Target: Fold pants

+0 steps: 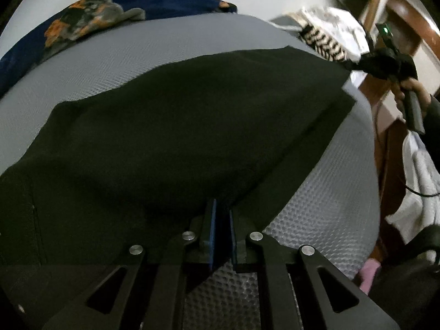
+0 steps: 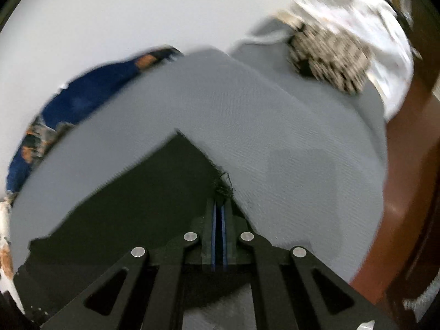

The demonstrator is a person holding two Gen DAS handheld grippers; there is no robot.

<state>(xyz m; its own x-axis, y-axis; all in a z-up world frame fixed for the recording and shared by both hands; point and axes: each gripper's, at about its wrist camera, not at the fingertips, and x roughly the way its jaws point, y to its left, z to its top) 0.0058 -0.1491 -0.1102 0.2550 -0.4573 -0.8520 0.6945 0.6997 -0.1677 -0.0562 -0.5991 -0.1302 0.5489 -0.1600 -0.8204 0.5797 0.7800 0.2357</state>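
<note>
A: Okay, quick pass. Where are the pants?

B: The black pants (image 1: 176, 137) lie spread flat on the grey textured mattress (image 1: 132, 55), covering most of its near half in the left wrist view. One straight edge runs diagonally toward the mattress's right side.

A: Left hand-held gripper?

B: The left hand-held gripper (image 1: 221, 211) has its blue-padded fingers (image 1: 212, 228) nearly pressed together, pinching the near edge of the pants. The cloth drapes up from that pinch, lifted a bit off the mattress.

A: Right one?

B: The right hand-held gripper (image 2: 220, 206) has its jaws pressed together on a corner of the pants (image 2: 137, 206). There is a frayed bit of black cloth right at the tips. From the left wrist view the same gripper (image 1: 354, 65) shows at the far right corner of the pants, with the person's hand (image 1: 412, 90) on the handle, beyond the mattress's right edge.

A: So both are clamped on fabric?

B: Yes, one on the near edge and one on the far right corner. The right wrist view is blurred, so I can't tell the finer detail.

A: Anything else around the mattress?

B: A dark blue blanket with orange patches (image 1: 82, 24) is at its far left edge. A black-and-white striped cloth (image 1: 321, 41) and a white cloth (image 1: 338, 19) are at its far right corner. Brown wooden furniture (image 2: 407, 192) stands just beside its right side.
</note>
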